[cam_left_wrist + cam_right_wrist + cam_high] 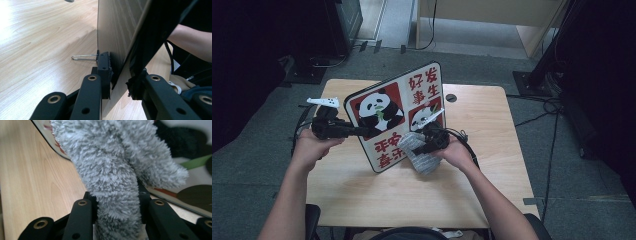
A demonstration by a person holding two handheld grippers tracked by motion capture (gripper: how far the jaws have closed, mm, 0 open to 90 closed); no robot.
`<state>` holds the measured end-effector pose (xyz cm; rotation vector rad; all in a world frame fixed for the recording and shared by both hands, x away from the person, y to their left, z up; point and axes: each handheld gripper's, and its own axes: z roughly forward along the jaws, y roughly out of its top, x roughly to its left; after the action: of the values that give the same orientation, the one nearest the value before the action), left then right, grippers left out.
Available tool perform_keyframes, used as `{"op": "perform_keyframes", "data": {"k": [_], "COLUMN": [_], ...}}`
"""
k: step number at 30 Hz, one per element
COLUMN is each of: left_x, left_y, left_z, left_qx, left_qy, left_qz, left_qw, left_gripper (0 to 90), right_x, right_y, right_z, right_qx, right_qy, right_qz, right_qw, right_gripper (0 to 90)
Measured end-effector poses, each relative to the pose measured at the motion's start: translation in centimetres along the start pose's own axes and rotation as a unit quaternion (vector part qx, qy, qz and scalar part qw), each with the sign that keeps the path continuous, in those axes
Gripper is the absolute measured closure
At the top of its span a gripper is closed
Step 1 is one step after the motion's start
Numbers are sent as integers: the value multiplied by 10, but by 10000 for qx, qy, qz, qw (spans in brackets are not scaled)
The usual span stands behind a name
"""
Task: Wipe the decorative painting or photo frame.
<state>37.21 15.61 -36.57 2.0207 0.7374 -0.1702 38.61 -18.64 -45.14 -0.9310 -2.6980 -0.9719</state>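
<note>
A white and red panda board (395, 116) with Chinese characters stands tilted on its lower edge on the wooden table (492, 165). My left gripper (358, 131) is shut on the board's left edge; in the left gripper view the jaws clamp the thin board edge (122, 75). My right gripper (421, 149) is shut on a fluffy grey cloth (422, 152), which is pressed against the board's lower right face. The right gripper view has the grey cloth (112, 175) bunched between the jaws, with the board's printed face (197, 185) behind it.
A small wire clip (83, 57) lies on the table beside the board's back. A dark round hole (451, 98) sits at the table's far edge. Cables (557, 125) run over the grey floor to the right; dark equipment stands around.
</note>
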Motion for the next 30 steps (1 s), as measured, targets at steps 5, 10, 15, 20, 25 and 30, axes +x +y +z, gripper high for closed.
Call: {"op": "perform_keyframes", "data": {"k": [5,10,15,20,25,30], "left_x": [-1,-1,-1,-2,-2,-1], "left_y": [0,0,0,0,0,-1], "left_z": [0,0,0,0,0,0], "left_qx": [-13,-4,5,12,4,-31], "left_qy": [33,20,19,30,30,23], "left_qz": [13,58,34,44,31,-32], "left_qw": [10000,10000,10000,10000,10000,10000], "left_gripper": [761,760,759,759,760,759], "right_x": [8,16,26,36,47,56], "right_y": [11,30,51,76,97,116], "right_z": [-20,-40,-62,-86,-109,-127], "right_qx": [-258,-492,-726,-812,-950,-983], "right_qy": [-74,-160,-209,-311,-370,-446], "right_qz": [-53,-234,-336,-432,-540,-647], "right_qw": [9996,9984,9966,9953,9933,9921], "right_gripper": [687,686,686,686,685,685]}}
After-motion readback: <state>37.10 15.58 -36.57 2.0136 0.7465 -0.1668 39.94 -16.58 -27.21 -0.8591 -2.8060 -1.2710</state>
